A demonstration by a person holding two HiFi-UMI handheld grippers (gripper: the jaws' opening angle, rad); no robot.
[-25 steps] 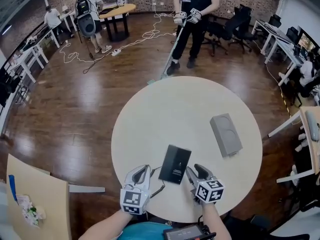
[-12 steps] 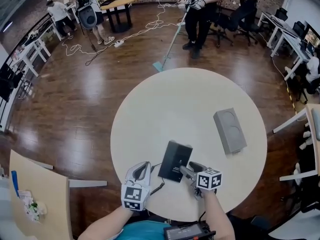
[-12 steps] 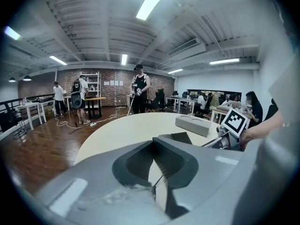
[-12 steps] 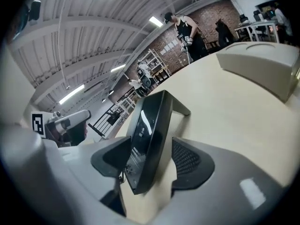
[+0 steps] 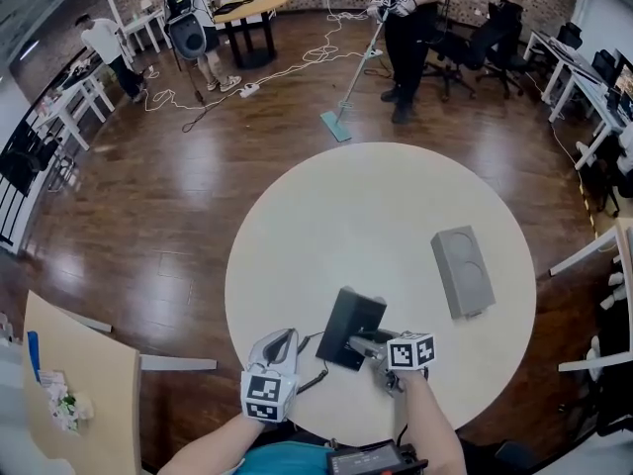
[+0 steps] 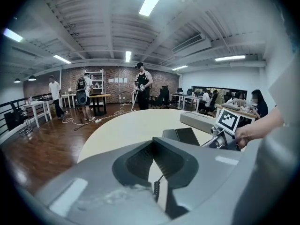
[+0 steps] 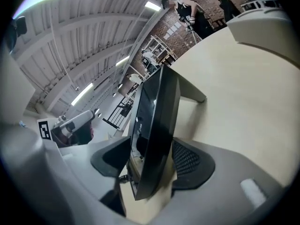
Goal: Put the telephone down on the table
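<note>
Nearest the person, the left gripper (image 5: 285, 338) hung at the near edge of the table (image 5: 366, 216), its jaws closed together with nothing pinched between them. The coiled cord (image 6: 156, 191) ran just below it toward the telephone. Beside it, the right gripper (image 5: 359, 343) had just been opening its jaws, and they stood wide. The telephone (image 5: 348, 325) was between them but no pad pressed on it: a gap showed on one side, and the other pad at most brushed the casing. The telephone stood tilted on edge over the near part of the table, not lying flat; whether its lower edge already bore on the top could not be told. The step in hand looked like the release, and the risk was that a leaning telephone would topple or slap down. Doing it well seemed to call for following it down until its broad face lay on the table. The right gripper would then draw straight back along its own line so that neither jaw caught an edge. The left gripper did best to keep off the cord, leaving it slack so it could not drag the telephone. Farther across, the grey box (image 5: 463, 270) lay well apart and posed no obstacle. Beyond the table, a person with a mop (image 5: 410, 23) stood clear of the work.
</note>
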